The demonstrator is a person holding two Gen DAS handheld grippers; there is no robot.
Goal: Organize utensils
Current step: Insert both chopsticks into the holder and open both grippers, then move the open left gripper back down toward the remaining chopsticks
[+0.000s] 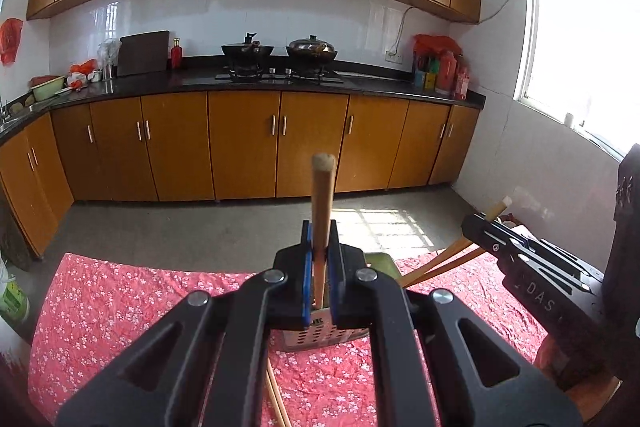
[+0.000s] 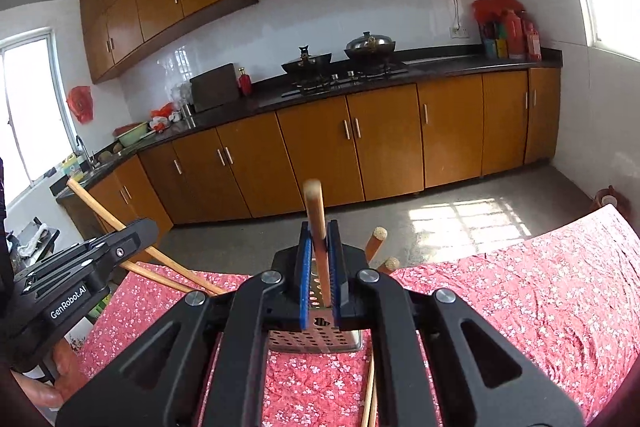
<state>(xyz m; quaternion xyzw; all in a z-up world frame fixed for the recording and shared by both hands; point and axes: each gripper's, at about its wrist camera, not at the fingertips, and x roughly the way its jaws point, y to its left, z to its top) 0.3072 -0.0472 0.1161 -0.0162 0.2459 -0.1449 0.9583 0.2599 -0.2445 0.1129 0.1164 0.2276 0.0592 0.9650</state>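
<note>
White lettering reading "GenRobot.AI" is showing on the black body of the left gripper (image 2: 320, 279), seen at the left edge of the right wrist view. Pale letters "DAS" are showing on the black body of the right gripper (image 1: 320, 259), seen at the right of the left wrist view; any further characters there are running out of sight. The labels on the bottles (image 1: 448, 73) on the worktop are too small to be read.
</note>
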